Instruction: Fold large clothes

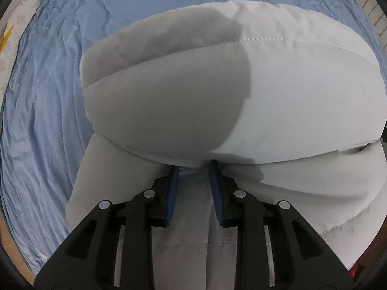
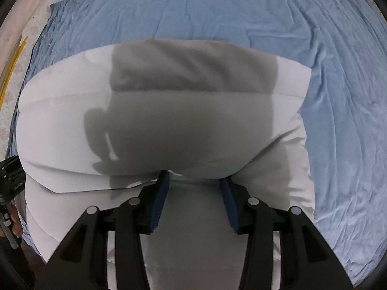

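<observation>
A puffy white quilted jacket [image 1: 278, 91] lies folded over on itself on a blue sheet [image 1: 48, 96]; it also fills the middle of the right wrist view [image 2: 169, 125]. My left gripper [image 1: 194, 166] is open, its blue-padded fingertips [image 1: 174, 176] tucked under the edge of the folded upper layer, with nothing clamped. My right gripper [image 2: 194, 177] is open wider, its fingertips [image 2: 162, 181] likewise under the fold's edge, resting on the lower layer. Gripper shadows darken the jacket.
The blue sheet [image 2: 338, 96] covers a bed around the jacket, wrinkled. Floor and yellow strips [image 2: 14, 55] show past the far left edge. The left gripper's body [image 2: 9, 181] shows at the right view's left edge.
</observation>
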`<control>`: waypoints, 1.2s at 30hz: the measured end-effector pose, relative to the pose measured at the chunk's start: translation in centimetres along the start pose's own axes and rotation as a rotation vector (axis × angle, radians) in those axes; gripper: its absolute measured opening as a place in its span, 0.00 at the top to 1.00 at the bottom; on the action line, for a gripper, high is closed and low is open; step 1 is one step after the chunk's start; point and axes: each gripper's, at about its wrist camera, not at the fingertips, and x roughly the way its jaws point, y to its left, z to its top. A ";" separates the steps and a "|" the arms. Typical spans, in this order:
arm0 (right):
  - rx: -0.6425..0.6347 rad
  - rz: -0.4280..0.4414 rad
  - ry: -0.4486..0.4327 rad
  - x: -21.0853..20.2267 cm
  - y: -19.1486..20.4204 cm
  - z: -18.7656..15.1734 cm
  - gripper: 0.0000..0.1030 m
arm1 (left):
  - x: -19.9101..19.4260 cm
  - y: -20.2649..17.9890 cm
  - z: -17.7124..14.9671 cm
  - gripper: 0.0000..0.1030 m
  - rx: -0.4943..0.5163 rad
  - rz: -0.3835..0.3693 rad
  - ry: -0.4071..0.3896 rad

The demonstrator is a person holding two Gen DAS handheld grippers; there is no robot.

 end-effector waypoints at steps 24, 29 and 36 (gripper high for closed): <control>-0.028 -0.056 0.015 1.5 0.3 1.8 0.57 | 0.7 0.4 -1.1 0.75 0.022 0.014 0.018; -0.027 -0.064 0.007 1.4 0.6 1.6 0.57 | 0.2 -0.3 -1.3 0.76 0.023 0.037 0.006; 0.019 0.036 -0.106 -3.1 -1.7 -1.4 0.52 | -4.6 0.3 -3.4 0.76 -0.027 -0.002 -0.061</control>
